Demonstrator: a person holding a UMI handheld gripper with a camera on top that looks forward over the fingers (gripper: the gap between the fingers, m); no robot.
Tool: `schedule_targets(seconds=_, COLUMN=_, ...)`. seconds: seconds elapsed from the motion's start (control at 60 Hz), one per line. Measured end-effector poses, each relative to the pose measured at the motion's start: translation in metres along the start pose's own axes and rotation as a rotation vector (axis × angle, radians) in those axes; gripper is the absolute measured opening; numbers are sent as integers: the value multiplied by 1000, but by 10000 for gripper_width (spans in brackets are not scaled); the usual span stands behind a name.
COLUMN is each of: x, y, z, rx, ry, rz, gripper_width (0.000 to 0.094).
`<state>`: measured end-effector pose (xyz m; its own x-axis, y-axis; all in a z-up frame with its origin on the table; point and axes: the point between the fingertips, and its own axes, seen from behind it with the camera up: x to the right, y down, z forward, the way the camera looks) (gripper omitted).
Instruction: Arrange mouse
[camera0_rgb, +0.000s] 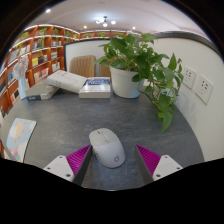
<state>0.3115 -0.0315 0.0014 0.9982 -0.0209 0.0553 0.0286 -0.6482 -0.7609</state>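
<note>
Two-finger gripper (109, 160) at the bottom of the frame. White finger bodies, angular and blocky, at lower left and lower right. Magenta pads (78, 158) on the inner faces, wedge-shaped, tapering toward the tips.

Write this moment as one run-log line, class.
stage: approach | gripper: open, astride mouse | mouse: on table, ungrasped | beyond: potted plant, books

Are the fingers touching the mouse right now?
Apart. The gripper view shows the mouse resting on the table between the open fingers, with table visible either side.
</note>
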Motion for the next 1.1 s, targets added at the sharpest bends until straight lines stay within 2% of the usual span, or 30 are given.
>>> schedule_targets(seconds=0.133, x=7, y=-12, z=23, rx=-15, ry=3, rz=47, gripper_width=849)
schedule_targets(seconds=0.183, x=6, y=-14, z=29, rx=-25, ry=-5, rz=66, gripper_width=813)
schedule_targets(seconds=0.25, x=7, y=-18, z=34, rx=-31, ry=-4, rz=84, gripper_width=731)
schedule_targets(seconds=0.333, x=7, y=-20, z=37, rx=-32, ry=7, rz=81, gripper_width=532)
schedule_targets(seconds=0.5, x=3, y=-21, z=39, rx=-43, ry=13, rz=49, gripper_width=449)
schedule_targets(seconds=0.617, x=3, y=-20, z=39, rx=-91, ry=44, rz=60, gripper_width=368)
schedule_targets(seconds=0.7, x=0, y=-26, z=32, rx=-125, ry=71, rz=72, gripper_width=359)
schedule_targets(seconds=0.8, x=-13, y=-81, z=3, rx=-39, ry=135, rz=66, gripper_width=358)
schedule_targets(seconds=0.95, x=-77, y=-188, z=-60, rx=146, ry=176, rz=105, gripper_width=358)
schedule_targets(seconds=1.1, x=-185, y=-267, z=-113, rx=283, ry=114, rz=99, gripper_width=356)
